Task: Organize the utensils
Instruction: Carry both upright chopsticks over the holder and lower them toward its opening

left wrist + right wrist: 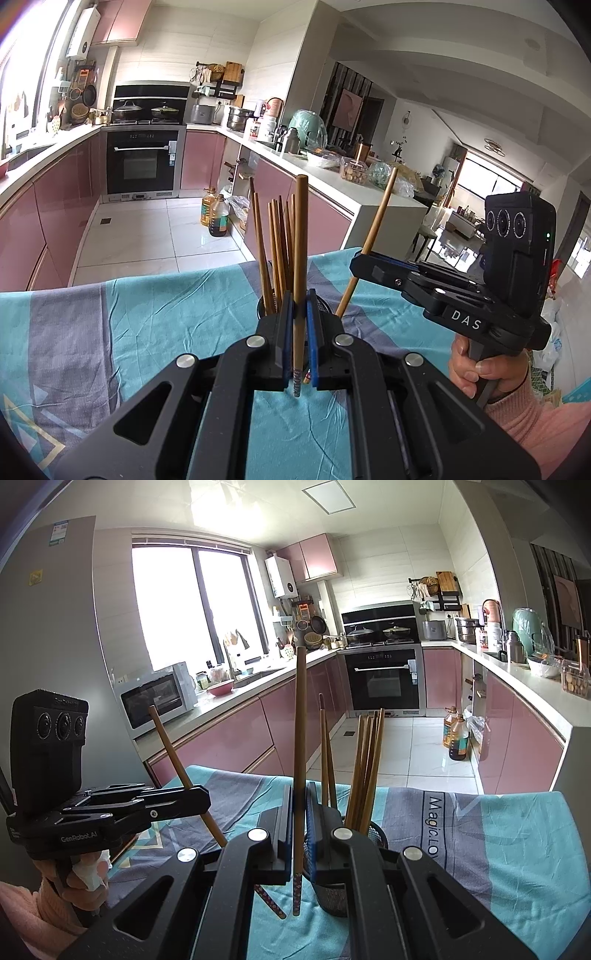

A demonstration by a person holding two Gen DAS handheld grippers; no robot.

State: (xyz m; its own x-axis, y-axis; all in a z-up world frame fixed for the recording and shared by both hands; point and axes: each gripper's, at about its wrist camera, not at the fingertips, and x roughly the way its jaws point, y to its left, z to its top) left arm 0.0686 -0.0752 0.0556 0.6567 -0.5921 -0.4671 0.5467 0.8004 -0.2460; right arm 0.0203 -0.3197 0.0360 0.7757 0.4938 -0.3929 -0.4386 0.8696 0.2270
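While each gripper, left point(300, 325) and right point(299, 823), pinched one upright chopstick point(300, 236), the holder point(369, 834) stood centre frame, presumably awaiting both.

Left gripper point(300, 314) clamped tight, pointing slightly downward; right gripper point(300, 805) the same, each gripped from below by a pink-sleeved hand point(476, 373).
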